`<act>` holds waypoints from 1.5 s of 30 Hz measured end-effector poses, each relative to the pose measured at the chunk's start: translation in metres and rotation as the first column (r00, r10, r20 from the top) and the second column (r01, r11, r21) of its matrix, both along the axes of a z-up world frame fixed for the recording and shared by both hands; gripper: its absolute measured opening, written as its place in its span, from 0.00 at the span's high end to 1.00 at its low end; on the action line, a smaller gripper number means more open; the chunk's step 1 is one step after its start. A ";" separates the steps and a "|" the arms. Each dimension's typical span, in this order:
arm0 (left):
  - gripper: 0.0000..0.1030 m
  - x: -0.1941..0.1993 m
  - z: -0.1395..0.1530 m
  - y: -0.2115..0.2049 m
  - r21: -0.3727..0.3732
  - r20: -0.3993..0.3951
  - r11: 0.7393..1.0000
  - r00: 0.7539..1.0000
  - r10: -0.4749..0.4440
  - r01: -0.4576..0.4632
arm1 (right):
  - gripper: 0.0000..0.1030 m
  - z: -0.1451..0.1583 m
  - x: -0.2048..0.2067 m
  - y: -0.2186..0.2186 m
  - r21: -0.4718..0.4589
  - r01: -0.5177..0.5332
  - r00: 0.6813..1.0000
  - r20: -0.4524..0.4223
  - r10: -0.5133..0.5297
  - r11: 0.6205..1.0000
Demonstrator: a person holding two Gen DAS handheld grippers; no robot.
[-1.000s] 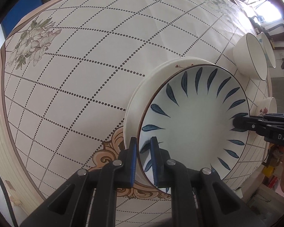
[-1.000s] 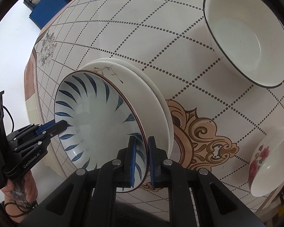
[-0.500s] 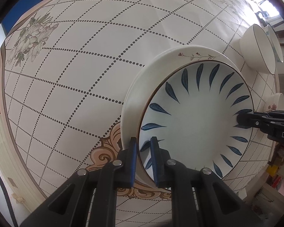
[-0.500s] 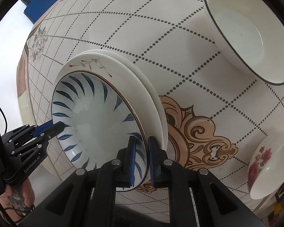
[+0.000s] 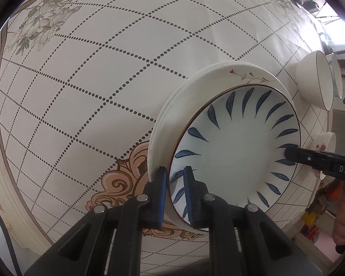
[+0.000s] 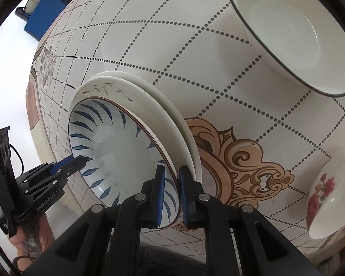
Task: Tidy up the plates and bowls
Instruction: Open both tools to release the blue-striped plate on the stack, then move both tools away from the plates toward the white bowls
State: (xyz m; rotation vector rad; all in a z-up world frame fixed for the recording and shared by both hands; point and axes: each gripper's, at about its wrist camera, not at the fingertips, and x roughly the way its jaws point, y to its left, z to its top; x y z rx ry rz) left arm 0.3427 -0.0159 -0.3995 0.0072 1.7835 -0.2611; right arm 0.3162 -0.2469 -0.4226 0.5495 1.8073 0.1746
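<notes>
Both grippers' plate (image 5: 237,151) lower now

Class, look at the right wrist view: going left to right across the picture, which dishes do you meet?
Blue-leaf plate → white plates stacked under it → black-rimmed white bowl → rose-patterned bowl.

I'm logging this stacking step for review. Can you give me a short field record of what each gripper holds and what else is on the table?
held item: blue-leaf patterned ceramic plate
left hand-held gripper: shut on the plate's rim
right hand-held gripper: shut on the opposite rim
beneath it: stack of white plates, top one with a twig motif
also on table: black-rimmed white bowl; rose-printed white bowl
surface: dotted-grid tablecloth
</notes>
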 end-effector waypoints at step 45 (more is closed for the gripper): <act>0.05 -0.117 0.178 -0.020 0.213 0.513 0.971 0.858 -0.016 -0.109 | 0.06 0.188 -0.102 0.030 -0.462 0.011 0.876 0.432 0.214 0.887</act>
